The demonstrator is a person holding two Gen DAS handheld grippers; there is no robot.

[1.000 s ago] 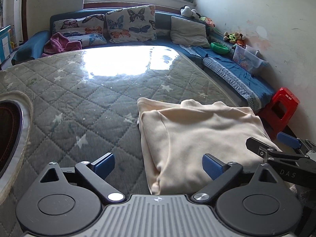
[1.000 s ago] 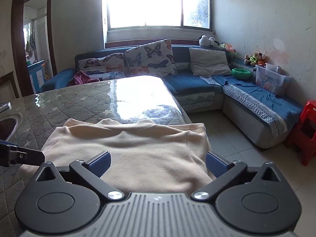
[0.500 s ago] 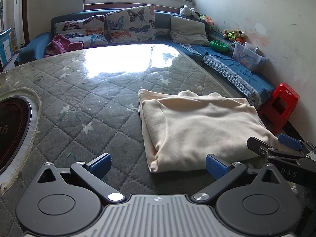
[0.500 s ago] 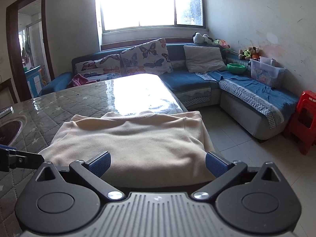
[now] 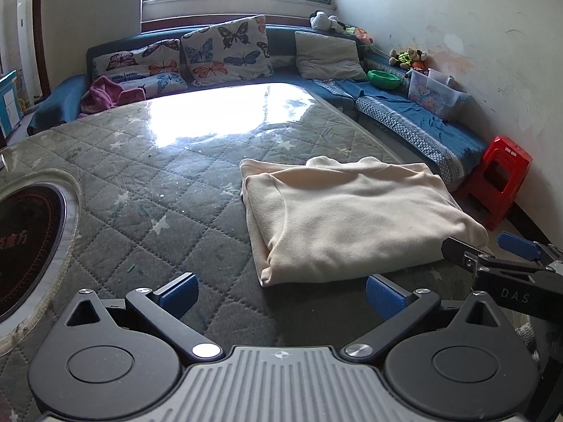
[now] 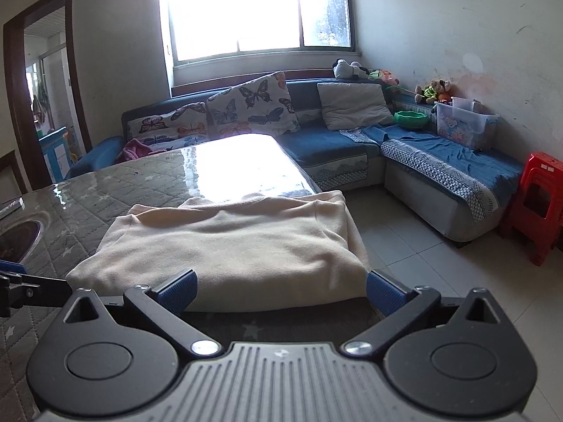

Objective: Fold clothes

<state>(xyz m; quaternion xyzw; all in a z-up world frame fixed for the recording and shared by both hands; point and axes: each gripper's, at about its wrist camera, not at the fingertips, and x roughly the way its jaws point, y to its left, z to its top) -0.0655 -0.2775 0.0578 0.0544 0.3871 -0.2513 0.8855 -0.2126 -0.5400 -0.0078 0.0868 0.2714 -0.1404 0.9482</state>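
A cream top [image 5: 352, 218] is seen lying on the worktop [image 5: 147, 190], just ahead of both grippers. It is folded into a thick, flat block with several layers stacked up. Its far right side lies right at the worktop's edge, with the floor [image 6: 415, 246] below.

The left gripper [image 5: 279, 290] is held wide open and nothing is gripped in it. The top's near left corner is found just ahead of it and a little to its right. The right gripper [image 6: 279, 288] is also held wide open and empty. The top's near edge is seen just ahead of it, between its two fingers.

The top is already lying folded. Whether one more fold is wanted, or the job is done, cannot be told from this.

A few things could go wrong from here. If the top is pushed to the right of the grippers, it could be tipped off the edge and dropped on the floor. If only the top layer is pinched, the stack could be pulled open and the fold spoiled. The worktop looks shiny and smooth, so the whole block could be slid along when it is nudged.
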